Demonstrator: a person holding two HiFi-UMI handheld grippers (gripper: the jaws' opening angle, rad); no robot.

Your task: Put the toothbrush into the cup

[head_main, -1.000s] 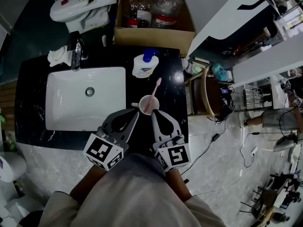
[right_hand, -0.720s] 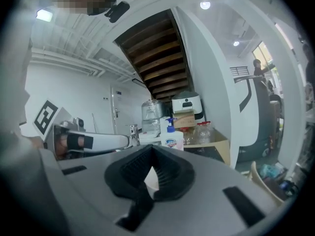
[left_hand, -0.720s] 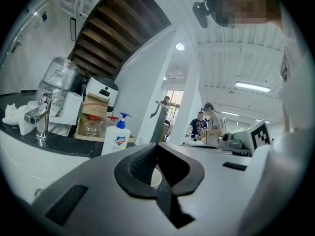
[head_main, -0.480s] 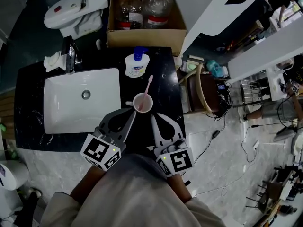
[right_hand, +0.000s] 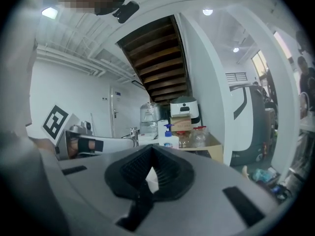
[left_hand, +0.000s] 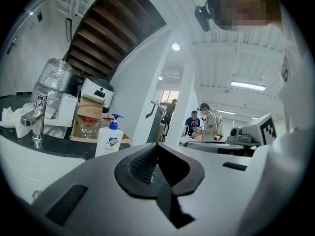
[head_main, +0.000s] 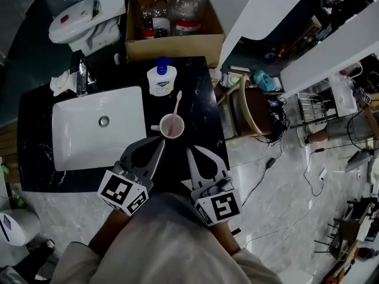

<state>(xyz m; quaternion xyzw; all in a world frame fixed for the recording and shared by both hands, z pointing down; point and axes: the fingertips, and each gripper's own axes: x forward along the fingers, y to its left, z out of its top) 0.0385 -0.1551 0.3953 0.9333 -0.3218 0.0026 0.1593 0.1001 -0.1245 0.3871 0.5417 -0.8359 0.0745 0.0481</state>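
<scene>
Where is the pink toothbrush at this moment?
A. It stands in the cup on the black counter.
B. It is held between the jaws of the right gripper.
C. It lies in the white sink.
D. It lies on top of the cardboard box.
A: the toothbrush stands tilted in the cup, its upper end leaning out over the rim toward the soap bottle.

The cup stands on the counter, just right of the sink, with the toothbrush in it. The soap bottle sits behind the cup. The faucet stands behind the sink, with what may be a cloth to its left. A box lies beyond the counter's far edge. The left gripper and right gripper flank the cup's near side.
</scene>
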